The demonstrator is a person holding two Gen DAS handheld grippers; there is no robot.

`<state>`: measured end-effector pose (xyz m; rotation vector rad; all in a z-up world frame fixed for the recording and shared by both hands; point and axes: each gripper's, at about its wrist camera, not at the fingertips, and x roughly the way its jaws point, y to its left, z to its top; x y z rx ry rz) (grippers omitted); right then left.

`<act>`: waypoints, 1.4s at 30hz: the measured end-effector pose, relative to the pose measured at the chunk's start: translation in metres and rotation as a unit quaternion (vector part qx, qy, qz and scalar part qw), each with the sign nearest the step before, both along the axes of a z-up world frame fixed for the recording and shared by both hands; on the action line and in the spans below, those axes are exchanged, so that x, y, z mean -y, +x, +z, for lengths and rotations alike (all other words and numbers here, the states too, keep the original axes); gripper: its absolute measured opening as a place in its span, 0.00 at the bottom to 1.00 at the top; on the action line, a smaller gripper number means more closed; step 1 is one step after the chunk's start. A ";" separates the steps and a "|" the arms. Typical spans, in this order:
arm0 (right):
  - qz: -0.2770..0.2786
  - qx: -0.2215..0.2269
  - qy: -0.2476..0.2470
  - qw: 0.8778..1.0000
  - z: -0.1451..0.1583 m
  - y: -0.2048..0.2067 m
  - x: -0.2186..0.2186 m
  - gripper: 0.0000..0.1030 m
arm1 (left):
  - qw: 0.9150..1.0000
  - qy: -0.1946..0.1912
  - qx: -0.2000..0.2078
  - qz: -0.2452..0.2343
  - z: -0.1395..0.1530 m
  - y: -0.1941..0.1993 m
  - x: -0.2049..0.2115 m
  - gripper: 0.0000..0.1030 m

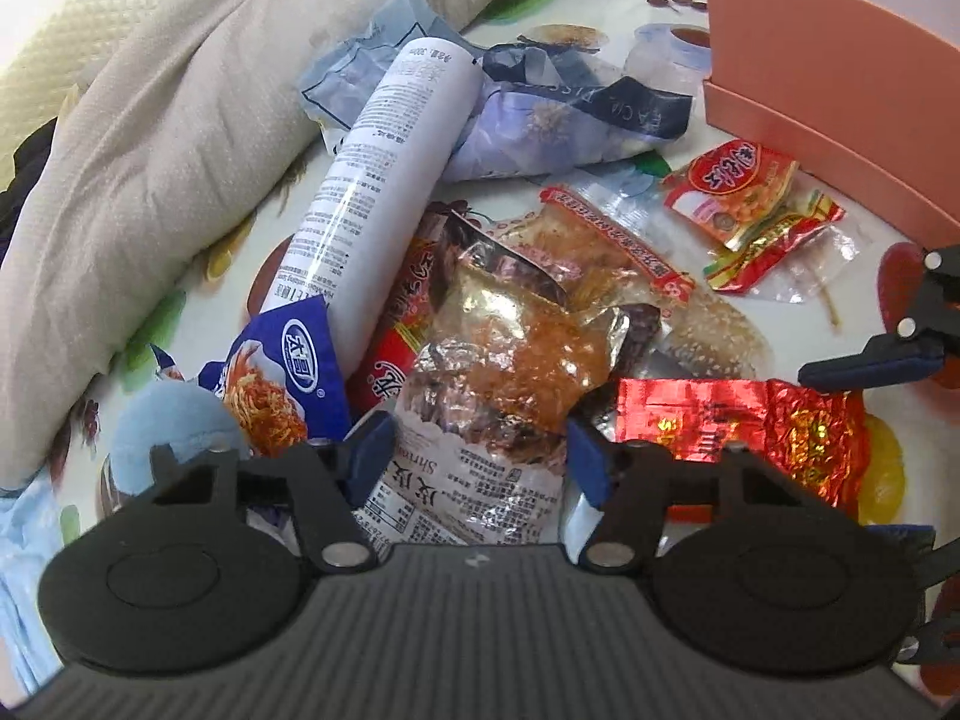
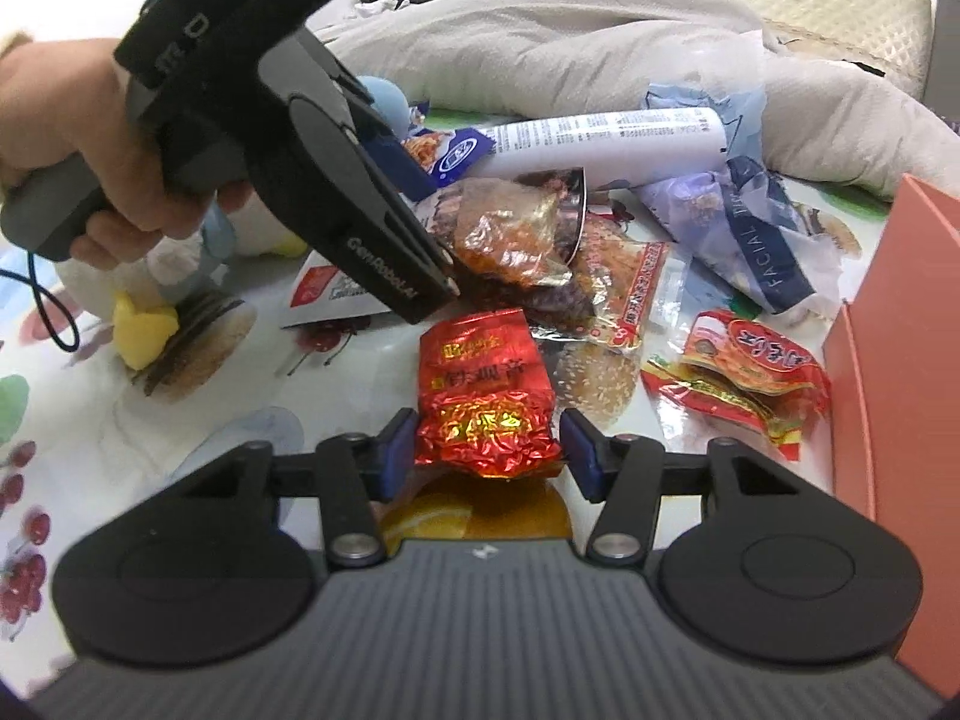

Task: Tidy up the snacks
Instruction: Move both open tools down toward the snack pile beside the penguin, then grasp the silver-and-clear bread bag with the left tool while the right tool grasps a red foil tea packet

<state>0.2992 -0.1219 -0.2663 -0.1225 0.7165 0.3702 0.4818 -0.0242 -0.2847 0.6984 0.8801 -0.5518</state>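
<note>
A beige blanket [image 1: 180, 138] lies bunched at the far left of the printed tablecloth [image 2: 120, 408], a pink box [image 1: 840, 60] at the far right. Between them, snack packets surround a white tube [image 1: 372, 180]. The left gripper [image 1: 474, 456] spreads wide around a crumpled foil packet [image 1: 510, 348]. The right gripper [image 2: 489, 450] spreads wide around a near red foil packet [image 2: 480, 396].

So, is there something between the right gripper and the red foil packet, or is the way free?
Nothing visible blocks it. The red foil packet already lies between the open fingers of the right gripper, its crinkled near end level with the blue pads.
</note>
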 end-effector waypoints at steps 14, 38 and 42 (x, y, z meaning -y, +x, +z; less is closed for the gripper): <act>-0.024 -0.001 -0.003 1.000 0.024 -0.070 0.025 0.53 | 0.997 -0.036 -0.006 0.065 0.045 -0.083 -0.001 0.57; -0.068 -0.018 0.029 0.997 0.035 -0.192 0.079 0.53 | 0.915 -0.215 -0.098 0.327 0.087 -0.266 -0.021 0.58; -0.068 -0.012 0.031 0.997 0.036 -0.199 0.092 0.53 | 0.907 -0.197 -0.117 0.354 0.064 -0.270 -0.006 0.58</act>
